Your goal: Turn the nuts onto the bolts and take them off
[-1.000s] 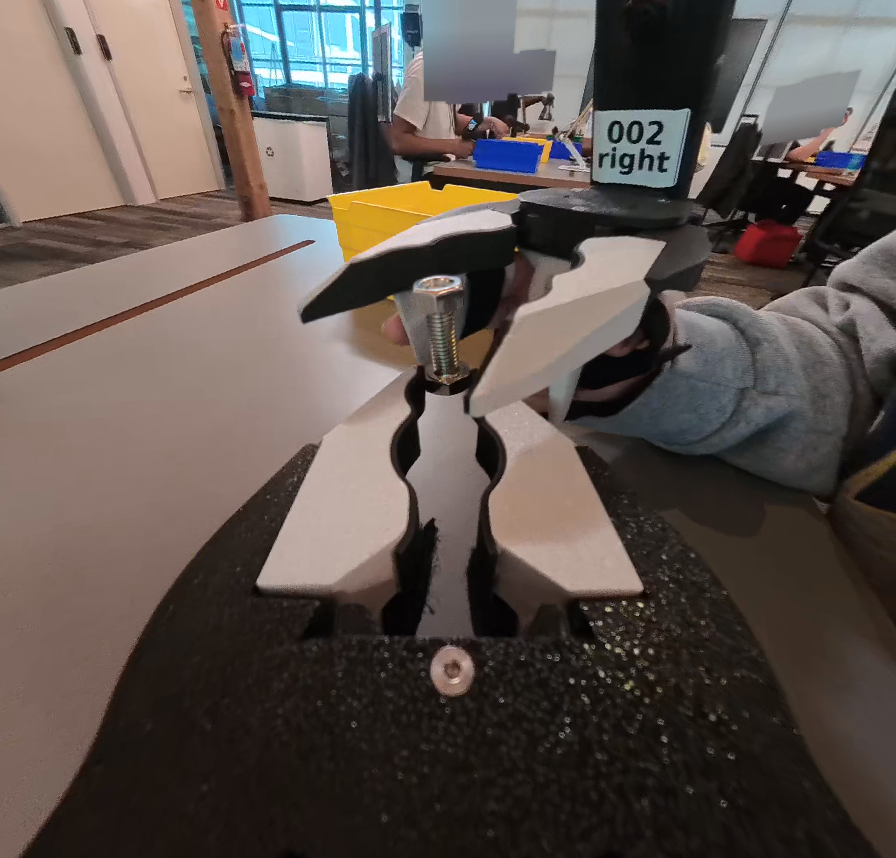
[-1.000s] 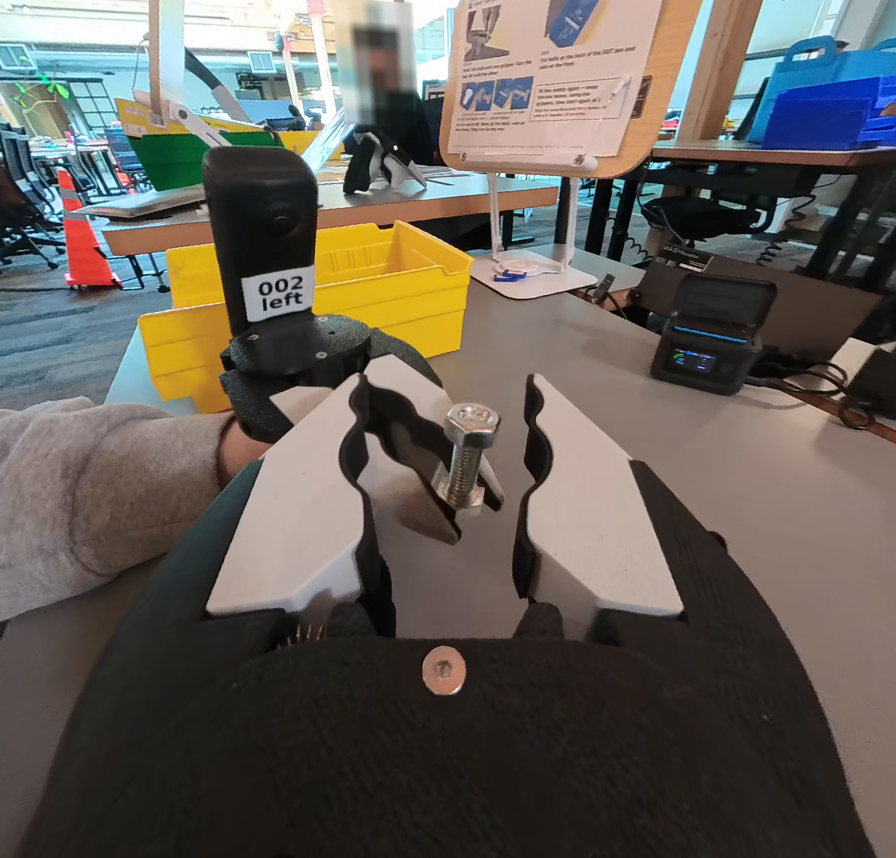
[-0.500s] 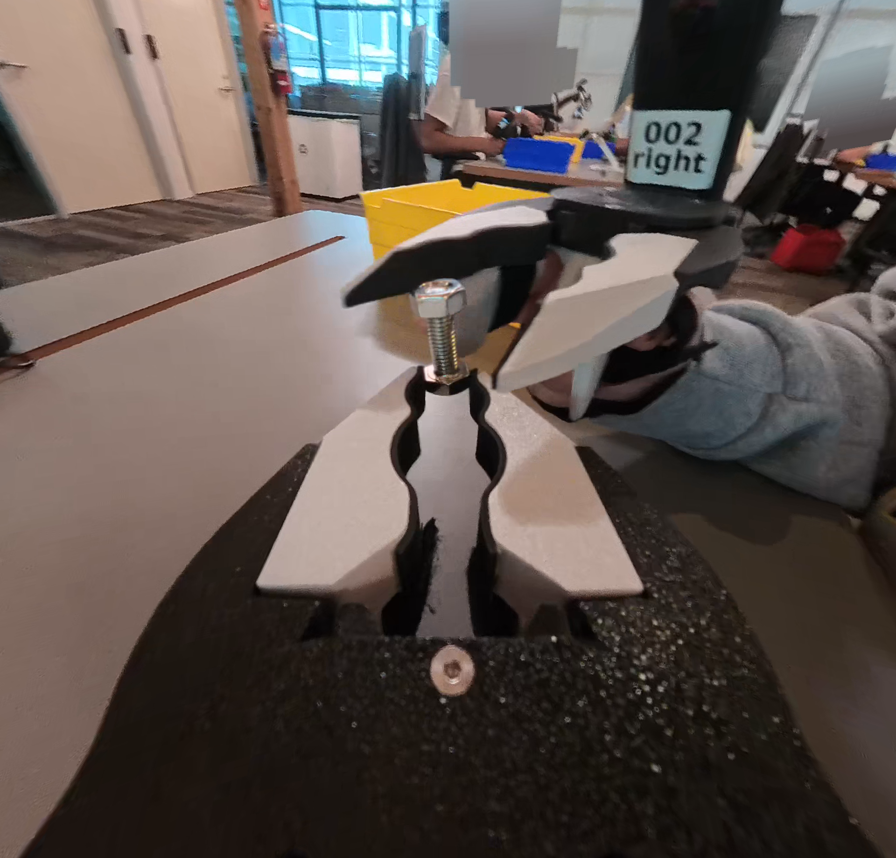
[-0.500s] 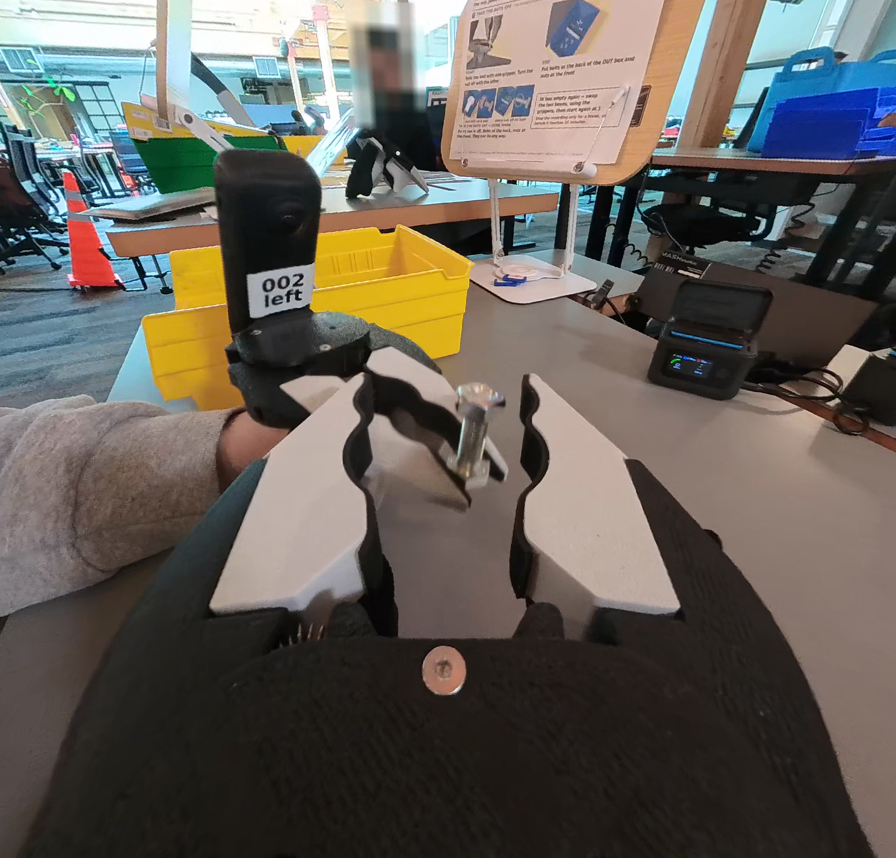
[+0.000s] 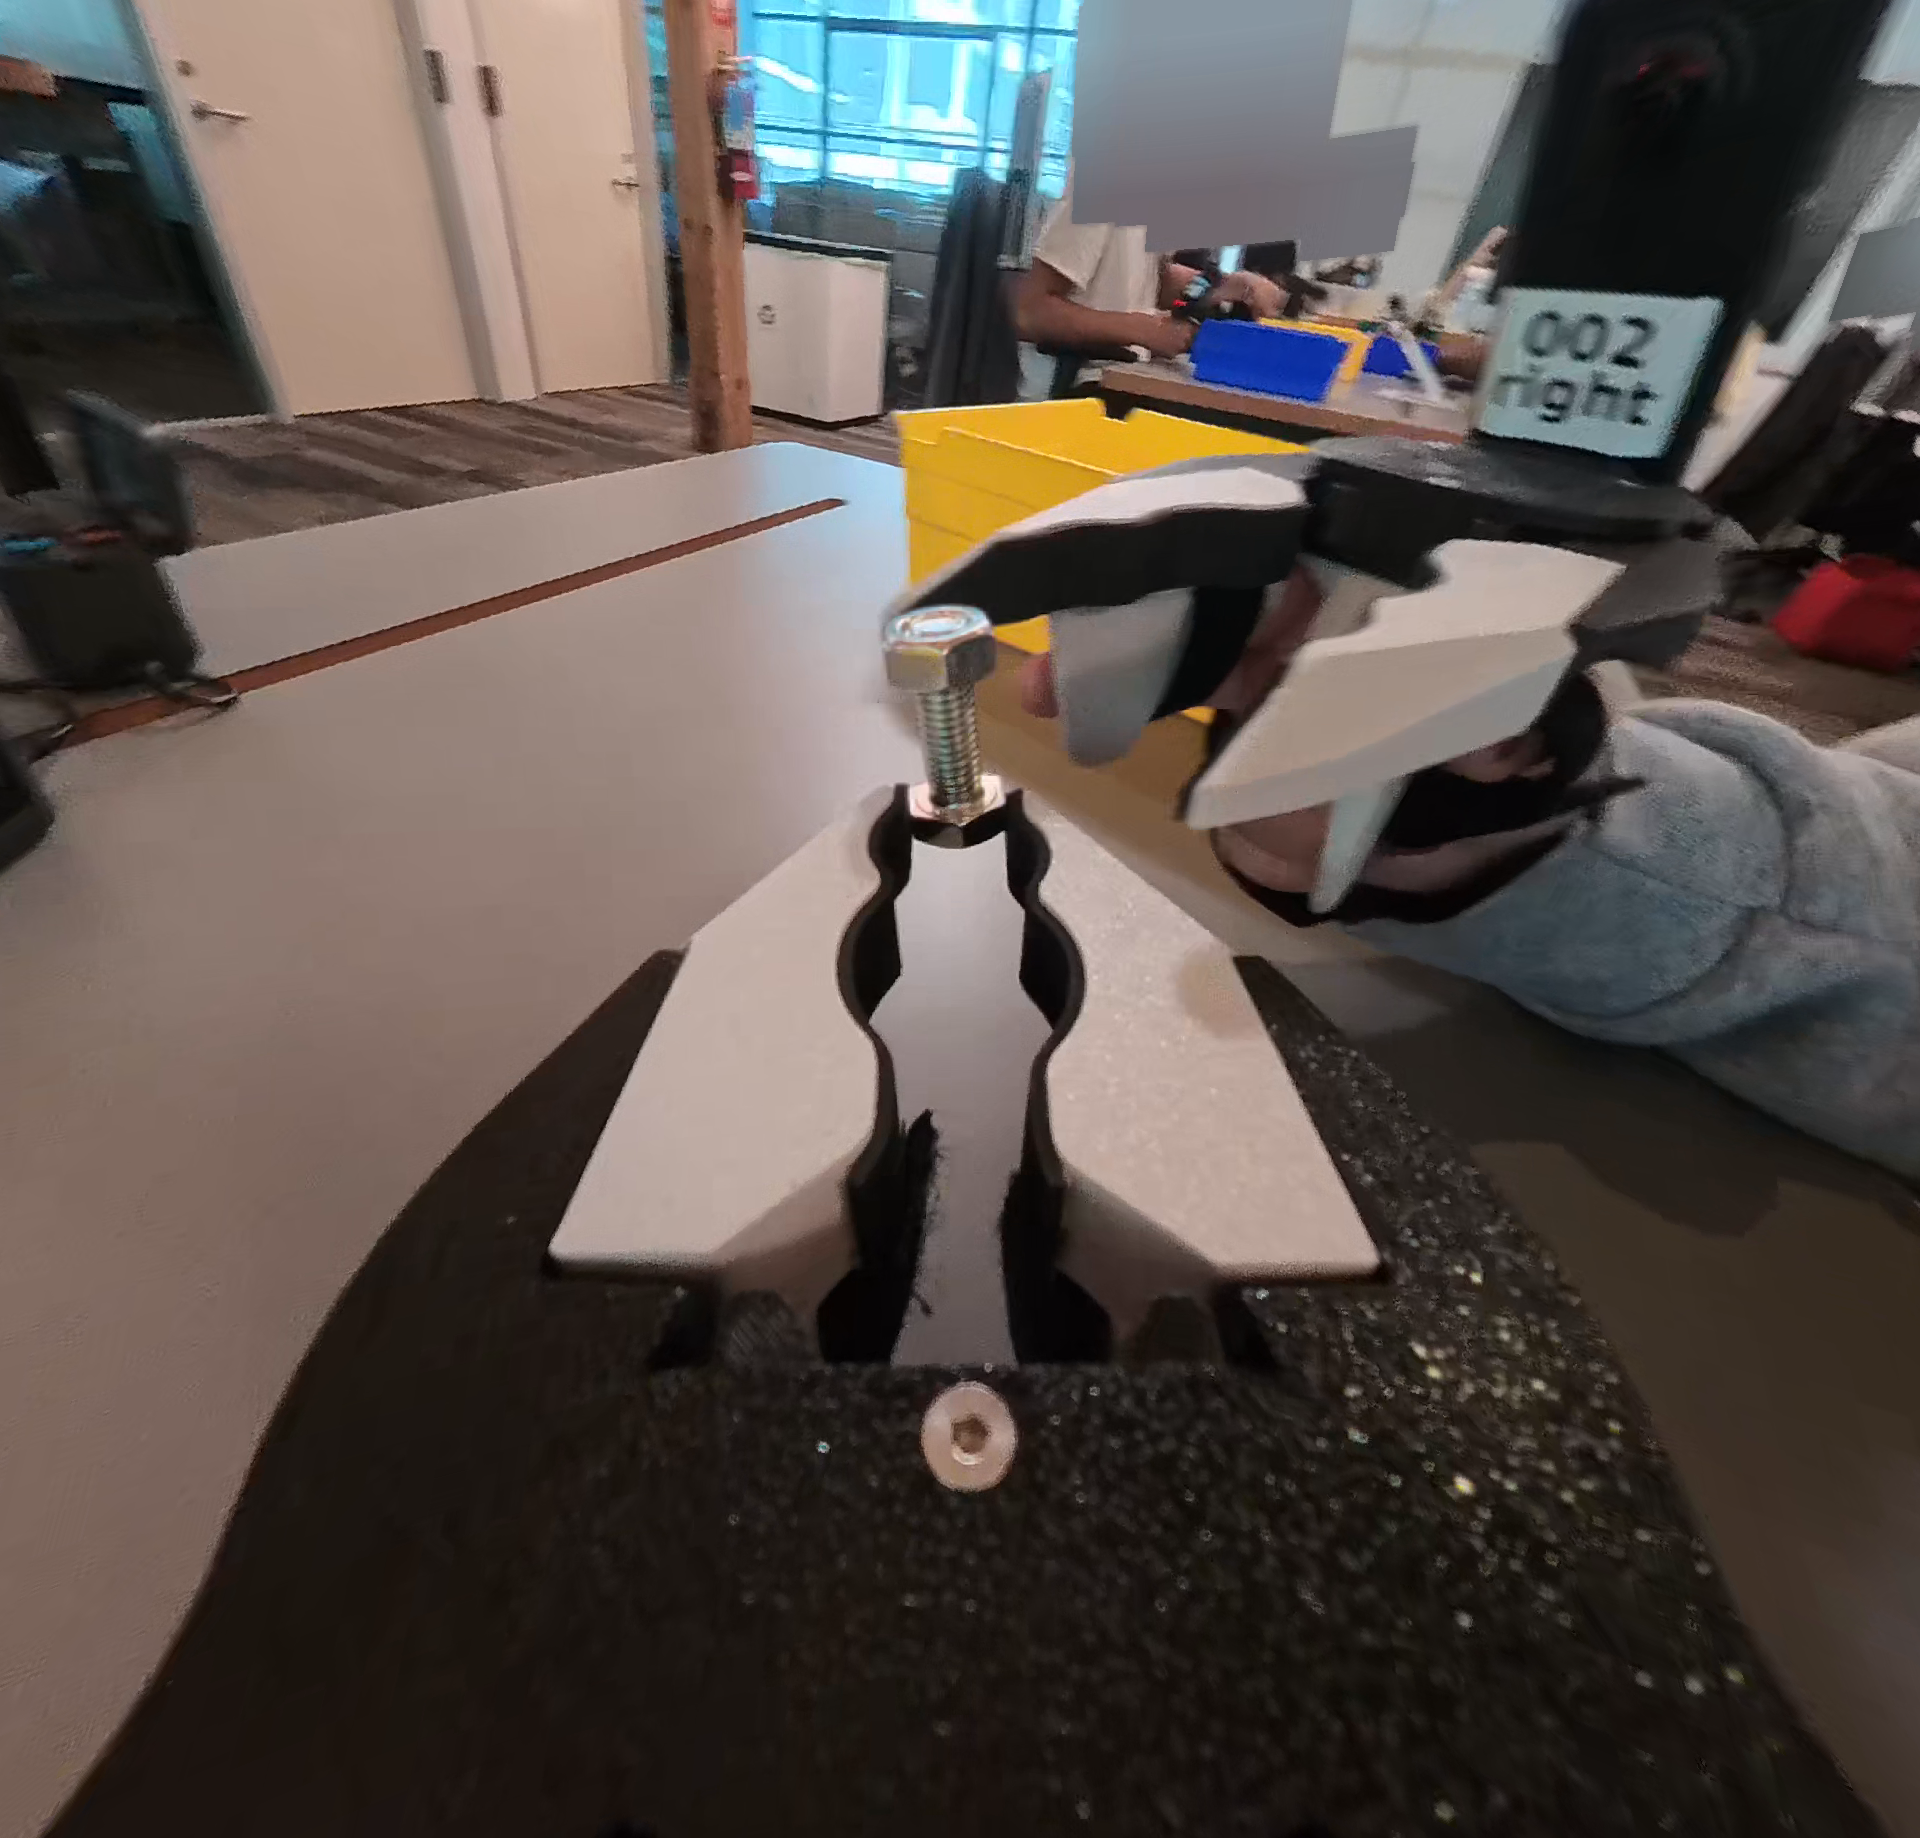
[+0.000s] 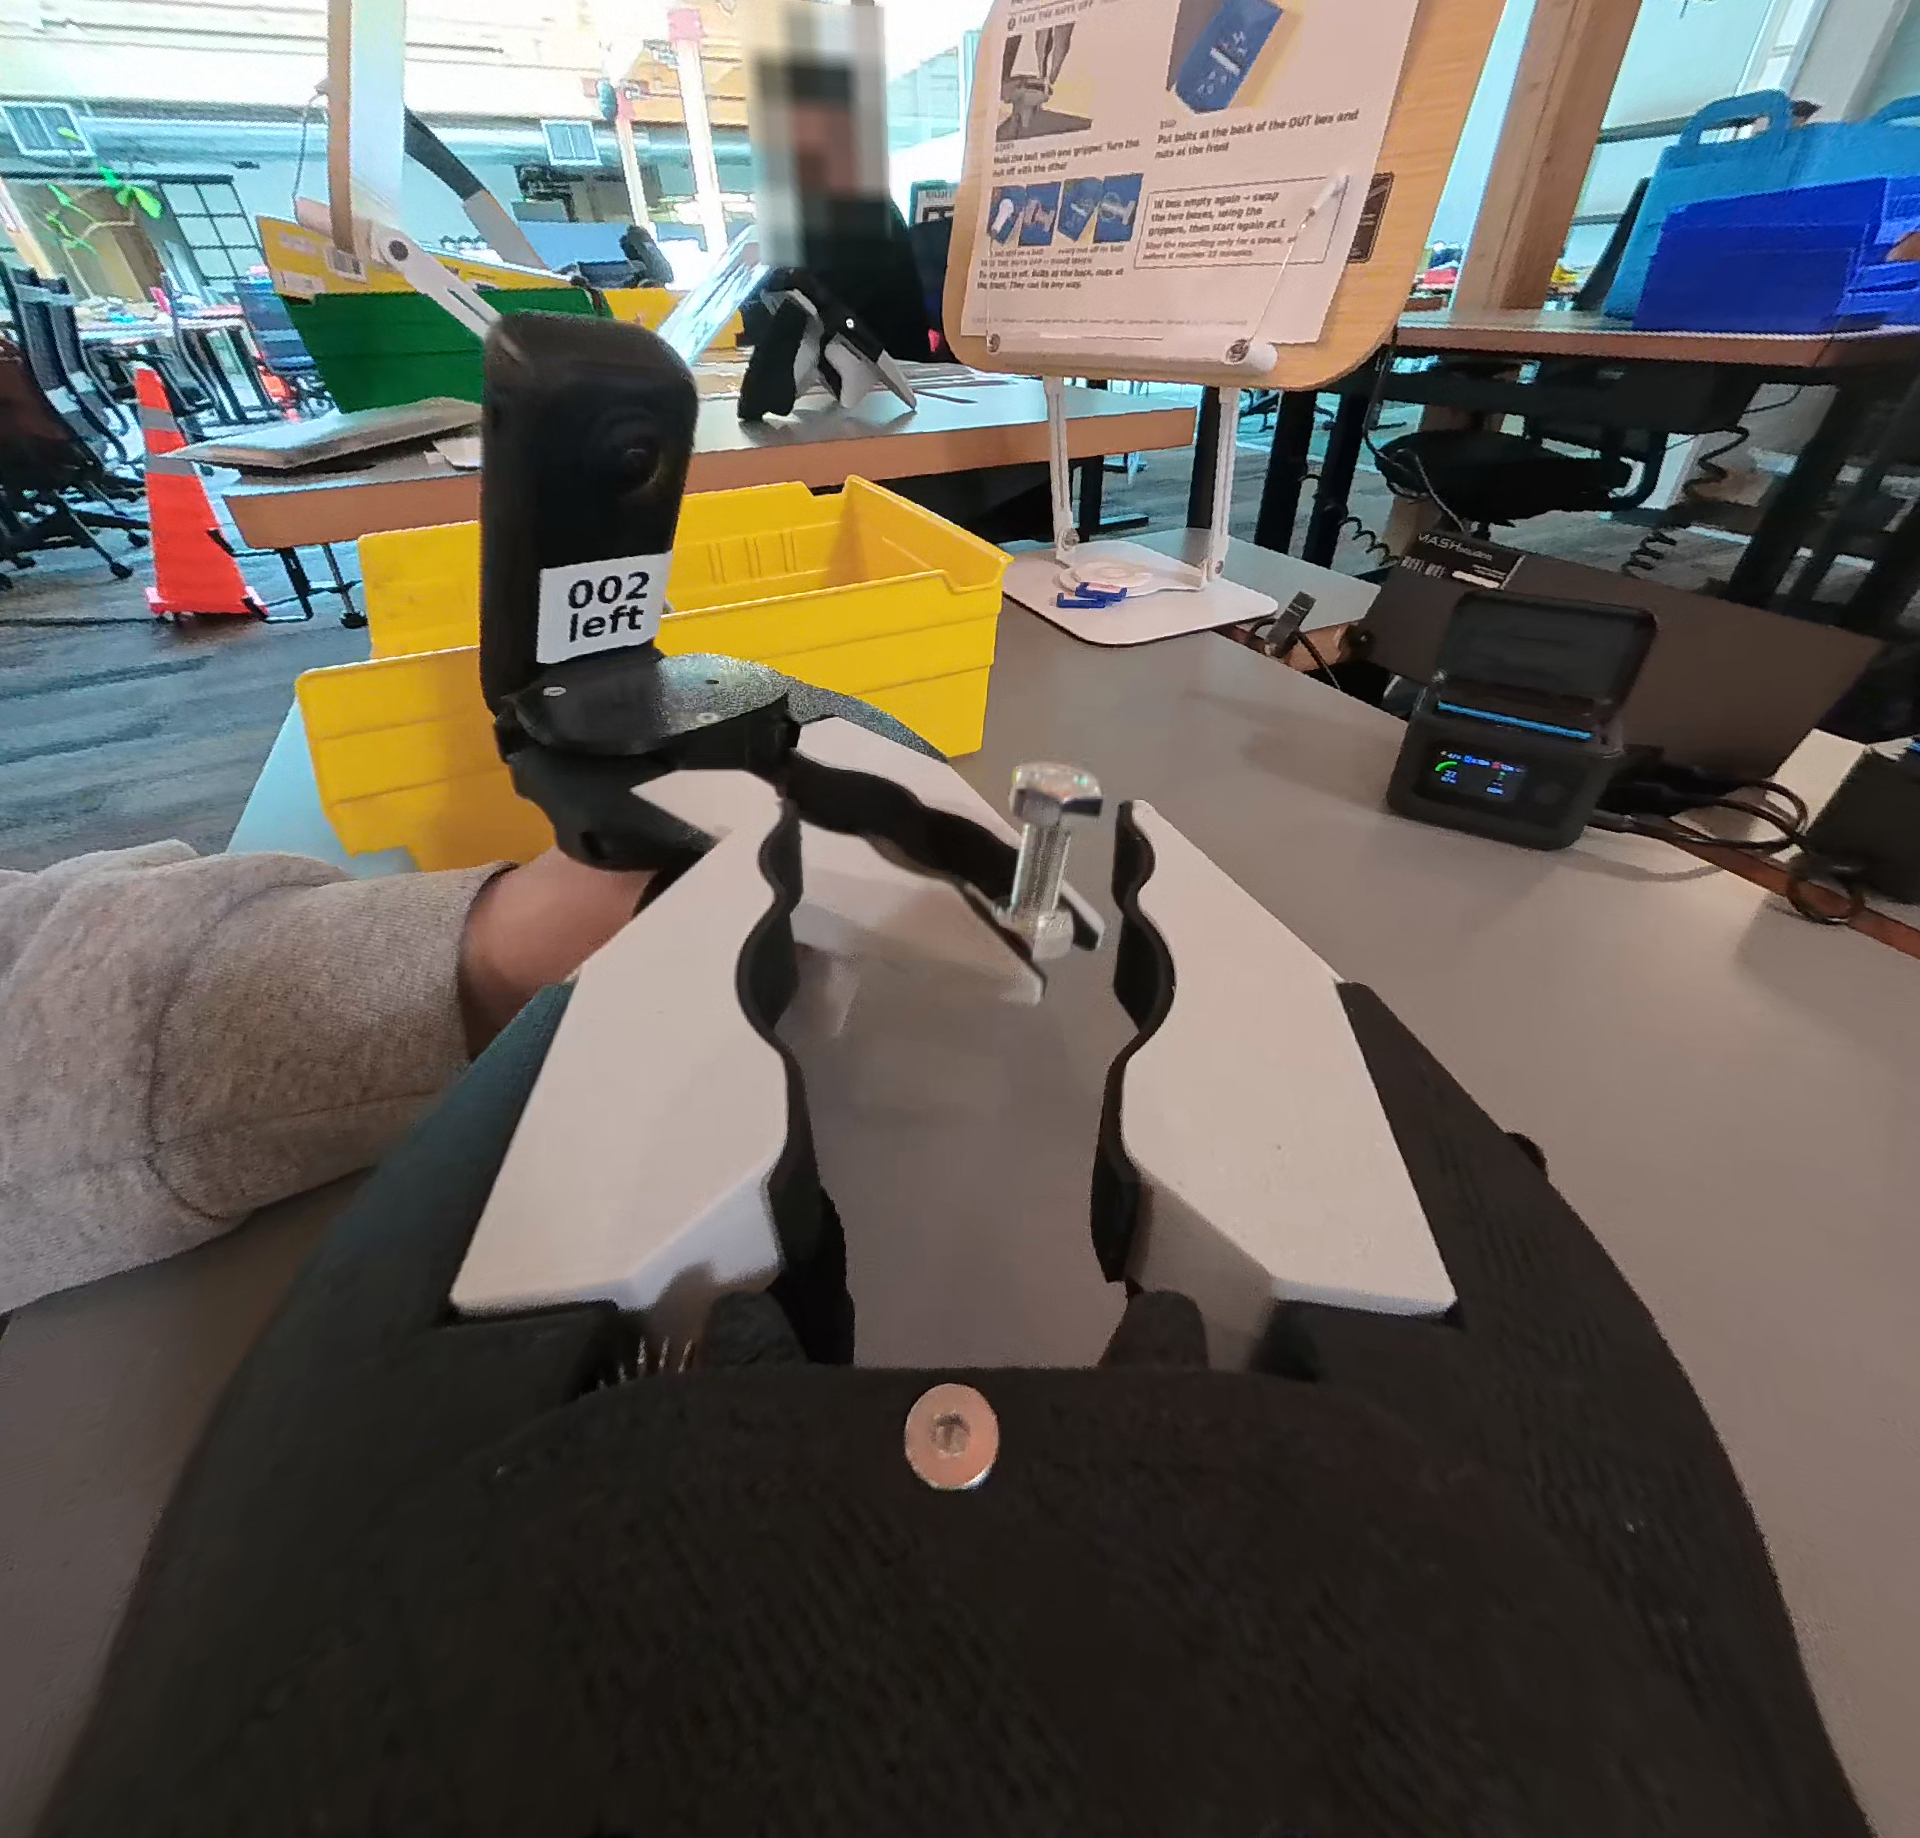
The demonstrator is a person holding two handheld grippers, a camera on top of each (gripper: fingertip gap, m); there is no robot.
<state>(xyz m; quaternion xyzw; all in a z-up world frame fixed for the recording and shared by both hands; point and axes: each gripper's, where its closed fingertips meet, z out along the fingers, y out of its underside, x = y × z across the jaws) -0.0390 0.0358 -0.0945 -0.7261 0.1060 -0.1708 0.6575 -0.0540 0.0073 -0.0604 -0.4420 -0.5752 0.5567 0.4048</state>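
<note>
My left gripper (image 5: 956,814) is shut on a steel nut (image 5: 954,820) at its fingertips. A silver hex bolt (image 5: 943,708) stands upright out of the nut, head on top. My right gripper (image 6: 951,822) is open. The bolt (image 6: 1047,853) stands between its fingertips, close to the right finger (image 6: 1236,1040), with no visible contact. In the left wrist view the right gripper (image 5: 1049,713) comes in from the right, its upper fingertip right by the bolt head. In the right wrist view the left gripper (image 6: 1044,941) comes in from the left with the nut (image 6: 1039,924).
Stacked yellow bins (image 6: 831,625) stand behind the grippers on the grey table (image 5: 364,853). An instruction board on a white stand (image 6: 1174,147) is at the back. A small black device with a screen (image 6: 1507,739) and cables lie at the right. People sit at far desks. My two grippers' fingertips are within a few centimetres of each other.
The right gripper has shifted, so the bolt head now sits near its fingertips and close to its right finger instead of centred. The left gripper keeps hold of the nut and has swung.
</note>
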